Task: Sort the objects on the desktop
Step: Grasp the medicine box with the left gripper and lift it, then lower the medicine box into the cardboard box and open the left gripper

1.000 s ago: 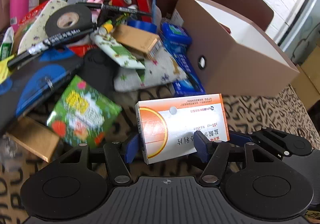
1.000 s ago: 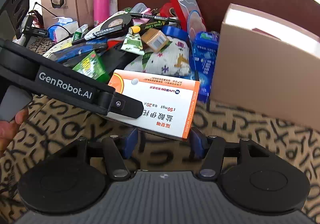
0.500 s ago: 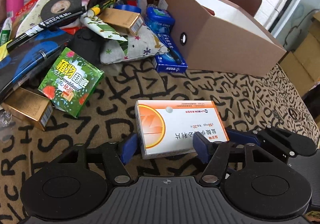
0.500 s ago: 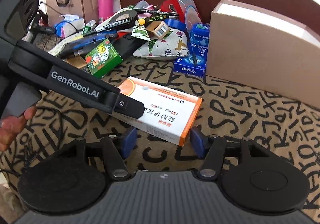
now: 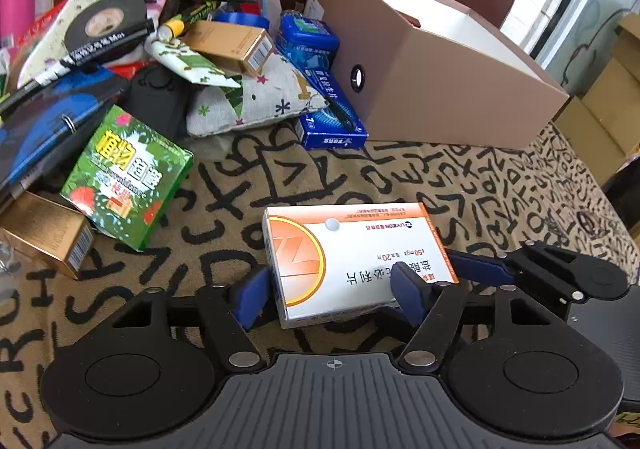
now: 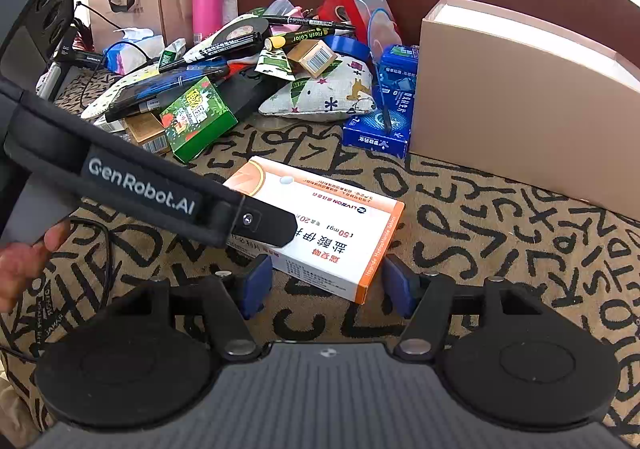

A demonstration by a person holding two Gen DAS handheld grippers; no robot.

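While left gripper (image 5: pixel 334 291) fingers pinch the medicine box (image 5: pixel 352 261), right gripper (image 6: pixel 326 283) fingers stand spread.

The medicine box (image 5: pixel 352 257) is white with an orange band and an orange circle, and its text is red and black. The tablecloth (image 5: pixel 460 185) is tan with black letters all over it. The storage box (image 5: pixel 452 97) is plain light brown outside and white inside. The small carton (image 5: pixel 128 177) is green with yellow characters and red spots. The flat pack (image 5: pixel 332 117) is blue with white print. The fabric pouch (image 5: pixel 260 97) is beige with green leaves and little stars. The bottle (image 6: pixel 207 1) is pink. The fingers (image 5: pixel 408 293) of the left gripper are blue.
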